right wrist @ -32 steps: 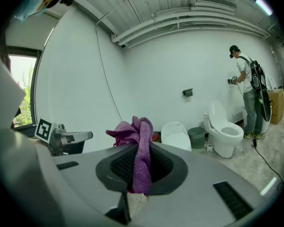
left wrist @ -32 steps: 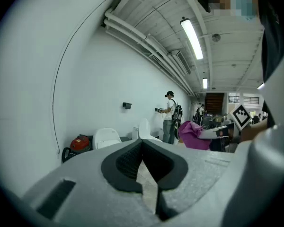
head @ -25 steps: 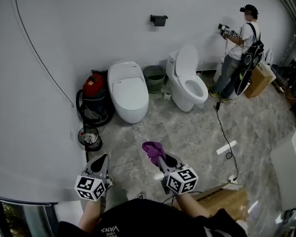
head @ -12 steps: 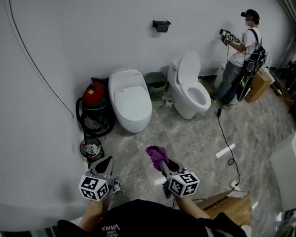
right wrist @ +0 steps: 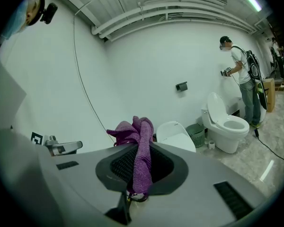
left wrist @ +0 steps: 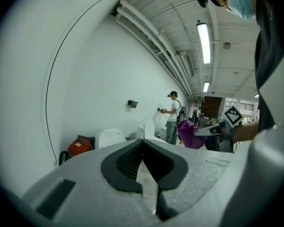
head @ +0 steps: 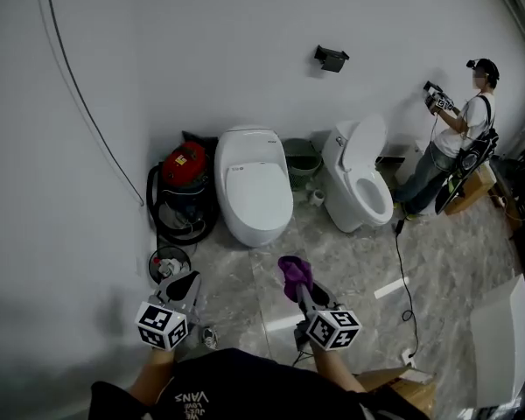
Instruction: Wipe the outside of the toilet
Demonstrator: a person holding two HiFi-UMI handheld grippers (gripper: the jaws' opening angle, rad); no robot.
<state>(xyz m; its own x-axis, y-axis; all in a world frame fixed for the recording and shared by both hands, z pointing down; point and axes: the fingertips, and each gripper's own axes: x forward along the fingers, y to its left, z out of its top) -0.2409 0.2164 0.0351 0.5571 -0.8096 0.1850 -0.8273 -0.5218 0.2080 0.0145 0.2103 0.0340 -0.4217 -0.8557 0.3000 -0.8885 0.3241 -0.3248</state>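
Bathroom seen from above. The right claw pinches a purple cloth. The left claw is pressed together and empty. A closed-lid toilet stands at twelve o'clock, and an open-lid toilet at one o'clock. Both sit nearer than a second ago, so the approach is probably still under way and no wiping has begun.

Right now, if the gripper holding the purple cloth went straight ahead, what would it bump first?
Probably the closed toilet. The right gripper, shut on the cloth, points across the floor toward it, with nothing between. Depth is unclear, so it may pass just beside.
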